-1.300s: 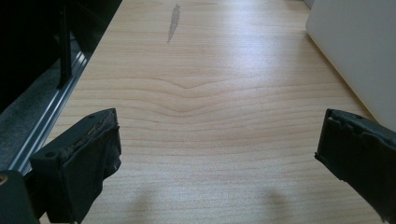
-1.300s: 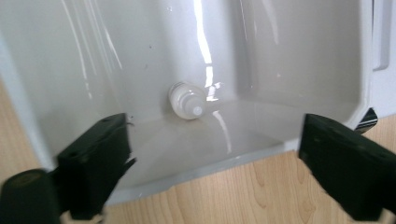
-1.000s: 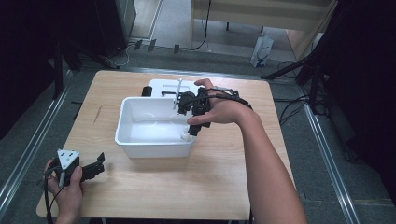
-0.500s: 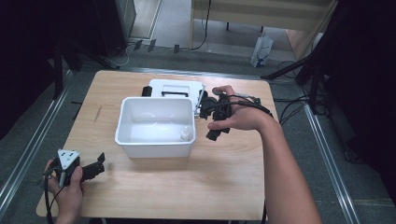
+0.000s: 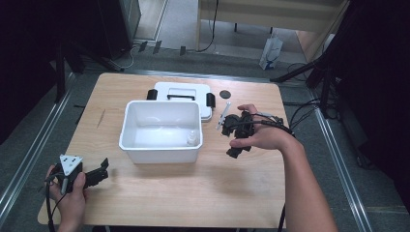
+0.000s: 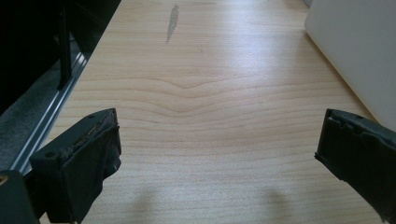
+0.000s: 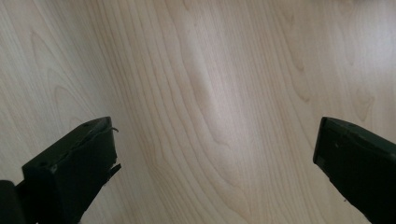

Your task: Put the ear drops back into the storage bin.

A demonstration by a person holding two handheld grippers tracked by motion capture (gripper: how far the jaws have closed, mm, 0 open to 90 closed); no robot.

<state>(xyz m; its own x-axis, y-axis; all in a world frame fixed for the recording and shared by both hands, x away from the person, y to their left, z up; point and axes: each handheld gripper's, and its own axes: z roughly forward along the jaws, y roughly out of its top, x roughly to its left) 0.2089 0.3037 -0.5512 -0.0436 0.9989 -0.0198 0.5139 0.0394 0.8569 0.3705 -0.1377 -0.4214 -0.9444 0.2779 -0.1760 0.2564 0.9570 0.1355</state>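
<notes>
white plastic bin (image 5: 162, 154) stands open at mid-table and serves as the reference. a small clear bottle with a white cap (image 5: 192, 138) stands inside it, in the corner nearest the right hand. the bin's lid (image 5: 181, 92), white with black latches, lies flat just behind the bin. a thin white stick-like item (image 5: 224, 113) lies on the table (image 5: 241, 193) just right of the bin; a small dark disc (image 5: 225, 94) sits farther back, right of the lid.

right gripper (image 5: 237, 145) is right of the bin, jaws spread wide over bare wood, holding nothing. left gripper (image 5: 99, 170) rests in front of the bin, toward its left corner, jaws also wide apart and empty.

risk: a careless sweep of the right hand back toward the bin could knock the stick-like item away or tip the bottle, which looks light.

not determinable: what the stick-like item is; the bottle's contents; the disc's nature. the right gripper's body is largely masked by the hand.
</notes>
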